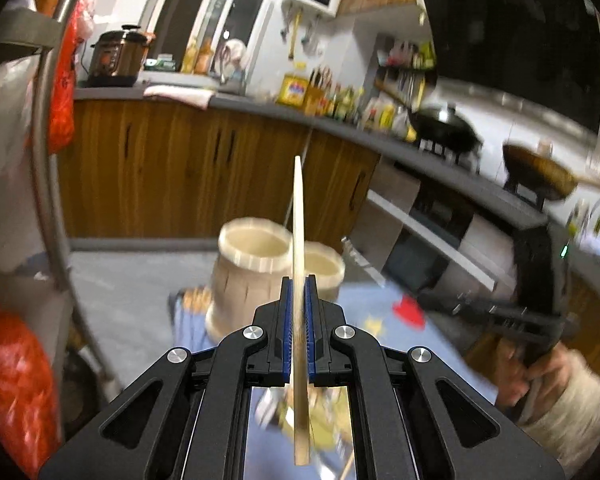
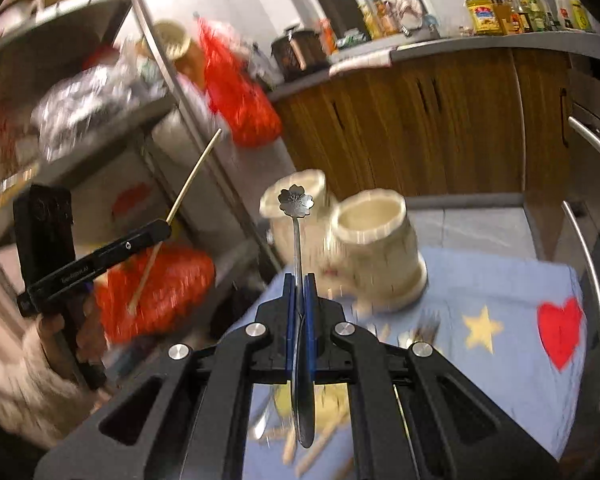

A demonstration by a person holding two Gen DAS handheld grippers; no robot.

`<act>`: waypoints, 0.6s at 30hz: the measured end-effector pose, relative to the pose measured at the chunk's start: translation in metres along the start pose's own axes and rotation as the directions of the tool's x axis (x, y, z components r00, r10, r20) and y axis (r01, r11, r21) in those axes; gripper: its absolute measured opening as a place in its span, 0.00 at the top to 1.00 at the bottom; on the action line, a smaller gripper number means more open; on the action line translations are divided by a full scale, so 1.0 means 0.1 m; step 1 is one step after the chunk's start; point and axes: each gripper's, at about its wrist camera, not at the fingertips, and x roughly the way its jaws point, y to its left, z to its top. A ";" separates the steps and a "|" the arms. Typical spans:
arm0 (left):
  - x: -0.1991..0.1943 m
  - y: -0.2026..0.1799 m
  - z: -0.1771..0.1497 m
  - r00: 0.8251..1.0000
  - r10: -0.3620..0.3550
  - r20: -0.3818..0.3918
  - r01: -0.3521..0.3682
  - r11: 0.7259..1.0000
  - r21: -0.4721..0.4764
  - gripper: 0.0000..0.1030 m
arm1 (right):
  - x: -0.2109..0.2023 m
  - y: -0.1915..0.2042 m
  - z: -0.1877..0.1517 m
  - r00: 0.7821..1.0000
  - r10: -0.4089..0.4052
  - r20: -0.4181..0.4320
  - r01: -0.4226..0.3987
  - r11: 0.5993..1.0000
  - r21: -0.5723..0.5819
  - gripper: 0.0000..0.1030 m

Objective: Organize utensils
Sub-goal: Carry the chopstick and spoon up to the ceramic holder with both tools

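Observation:
My left gripper (image 1: 299,280) is shut on a pale wooden chopstick (image 1: 299,216) that points up and forward above two cream ribbed holder cups (image 1: 256,256). My right gripper (image 2: 299,278) is shut on a metal spoon (image 2: 297,216) with a flower-shaped handle end, held in the air in front of the same two cups (image 2: 374,248). The cups stand on a light blue cloth (image 2: 500,292) with a yellow star and a red heart. Loose utensils (image 2: 420,330) lie blurred on the cloth below the grippers. The left gripper with its chopstick also shows in the right wrist view (image 2: 168,226).
A metal shelf rack (image 2: 148,92) with red bags (image 2: 236,92) stands to the left. Wooden cabinets (image 1: 180,168) and a grey counter with bottles, a cooker and woks run behind. The right gripper and its hand show in the left wrist view (image 1: 500,316).

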 end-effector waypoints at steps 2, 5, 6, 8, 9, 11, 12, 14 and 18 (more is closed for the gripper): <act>0.16 0.07 0.15 0.999 -0.025 0.022 0.025 0.999 -0.024 0.94 | 0.14 -0.09 0.19 0.999 0.011 0.044 -0.013 0.999 0.042 0.96; 0.46 0.24 0.34 0.998 -0.036 0.046 0.039 0.997 -0.074 0.94 | 0.30 -0.23 0.40 0.995 0.002 0.100 -0.010 0.997 0.083 0.96; 0.59 0.31 0.41 0.998 -0.037 0.055 0.042 0.995 -0.095 0.94 | 0.37 -0.29 0.48 0.993 0.004 0.120 -0.016 0.995 0.102 0.96; 0.74 0.42 0.49 0.997 -0.032 0.071 0.041 0.992 -0.122 0.94 | 0.52 -0.40 0.61 0.989 0.002 0.145 -0.021 0.992 0.128 0.96; 0.84 0.47 0.53 0.996 -0.031 0.082 0.042 0.990 -0.133 0.94 | 0.58 -0.44 0.65 0.988 -0.001 0.153 -0.020 0.991 0.133 0.96; 0.94 0.51 0.57 0.995 -0.035 0.098 0.048 0.989 -0.141 0.94 | 0.70 -0.52 0.72 0.986 0.000 0.165 -0.025 0.989 0.147 0.96; 1.02 0.52 0.59 0.993 -0.041 0.111 0.057 0.988 -0.142 0.94 | 0.77 -0.57 0.75 0.986 0.002 0.169 -0.029 0.987 0.157 0.96; 1.12 0.54 0.60 0.992 -0.037 0.124 0.054 0.989 -0.136 0.94 | 0.92 -0.67 0.78 0.984 0.014 0.179 -0.047 0.983 0.178 0.96; 1.35 0.56 0.53 0.991 -0.024 0.135 0.041 0.992 -0.123 0.94 | 1.12 -0.86 0.73 0.978 0.041 0.203 -0.086 0.972 0.218 0.96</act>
